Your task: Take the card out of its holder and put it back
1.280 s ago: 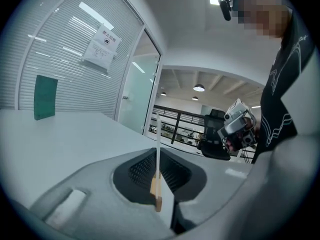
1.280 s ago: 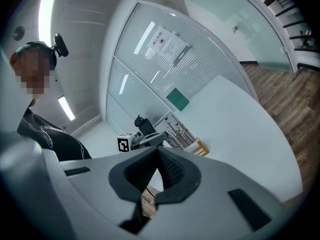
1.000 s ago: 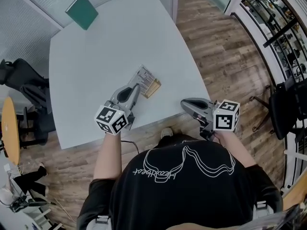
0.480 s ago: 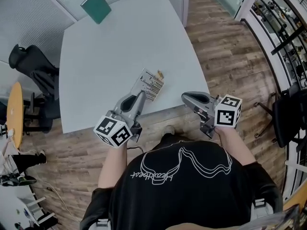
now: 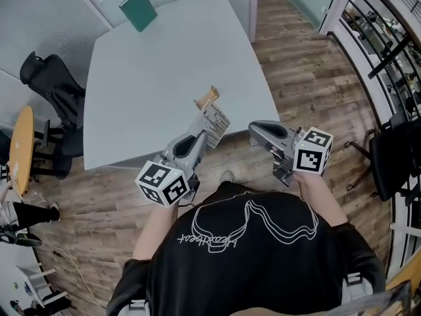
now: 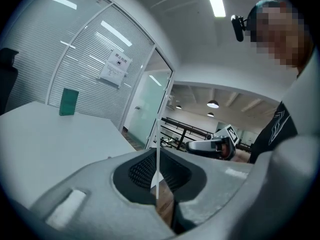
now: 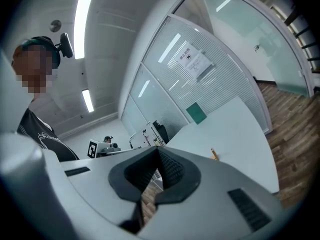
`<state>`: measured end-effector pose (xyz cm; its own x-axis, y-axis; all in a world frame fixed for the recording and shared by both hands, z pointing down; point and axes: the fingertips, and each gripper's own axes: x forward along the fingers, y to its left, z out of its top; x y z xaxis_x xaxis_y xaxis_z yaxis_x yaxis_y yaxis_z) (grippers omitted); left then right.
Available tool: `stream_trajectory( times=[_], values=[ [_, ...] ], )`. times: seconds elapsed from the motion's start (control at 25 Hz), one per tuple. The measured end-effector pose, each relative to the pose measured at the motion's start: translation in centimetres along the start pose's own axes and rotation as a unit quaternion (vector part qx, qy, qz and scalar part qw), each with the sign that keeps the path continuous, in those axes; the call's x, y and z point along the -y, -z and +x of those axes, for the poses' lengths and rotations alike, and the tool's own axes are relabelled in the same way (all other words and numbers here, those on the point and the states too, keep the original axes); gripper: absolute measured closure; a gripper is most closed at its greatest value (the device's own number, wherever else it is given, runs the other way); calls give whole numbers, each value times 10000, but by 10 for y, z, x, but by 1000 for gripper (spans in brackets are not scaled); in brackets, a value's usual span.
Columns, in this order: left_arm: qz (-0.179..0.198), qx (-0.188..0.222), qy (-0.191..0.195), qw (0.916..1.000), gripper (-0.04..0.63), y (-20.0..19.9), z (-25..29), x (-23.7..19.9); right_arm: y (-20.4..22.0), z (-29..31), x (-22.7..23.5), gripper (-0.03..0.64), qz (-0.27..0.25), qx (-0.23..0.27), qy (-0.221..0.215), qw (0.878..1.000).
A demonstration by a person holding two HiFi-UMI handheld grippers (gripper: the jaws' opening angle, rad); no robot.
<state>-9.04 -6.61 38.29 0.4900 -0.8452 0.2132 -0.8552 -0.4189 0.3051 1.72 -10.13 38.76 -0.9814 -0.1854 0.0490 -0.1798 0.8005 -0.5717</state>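
My left gripper (image 5: 202, 135) is shut on a white printed card piece (image 5: 214, 120), held in the air over the table's near edge. In the left gripper view the piece shows edge-on as a thin white strip (image 6: 157, 149) between the pads. A small tan piece (image 5: 207, 100) lies on the white table (image 5: 151, 64) just beyond it; whether the two touch I cannot tell. The right gripper view shows that tan piece (image 7: 214, 154) on the tabletop. My right gripper (image 5: 254, 130) hovers off the table's near right corner, pads together with nothing between them (image 7: 159, 164).
A green book (image 5: 138, 10) lies at the table's far edge. A dark office chair (image 5: 56, 97) and a round wooden table (image 5: 20, 150) stand to the left. Wood floor lies in front and to the right, with a railing (image 5: 388, 38) at the far right.
My left gripper has pulled back toward me and risen, lifting the white piece off the table. The tan piece now lies apart beyond it. The right gripper has risen a little.
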Motion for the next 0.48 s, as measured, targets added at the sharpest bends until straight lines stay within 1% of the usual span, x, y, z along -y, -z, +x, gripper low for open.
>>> stream_trajectory(
  times=[0.16, 0.24, 0.36, 0.48],
  values=[
    [-69, 44, -20, 10000, 571, 12, -10, 24, 9, -29, -10, 611, -279, -5, 315, 9991],
    [-75, 116, 3, 9999, 571, 14, -13, 37, 11, -40, -20, 611, -425, 31, 329, 9985],
    [-34, 180, 41, 9998, 571, 10, -20, 50, 17, -46, -37, 611, -626, -61, 348, 9974],
    [32, 176, 97, 9998, 571, 10, -26, 63, 24, -51, -49, 611, -643, -89, 332, 9973]
  ],
)
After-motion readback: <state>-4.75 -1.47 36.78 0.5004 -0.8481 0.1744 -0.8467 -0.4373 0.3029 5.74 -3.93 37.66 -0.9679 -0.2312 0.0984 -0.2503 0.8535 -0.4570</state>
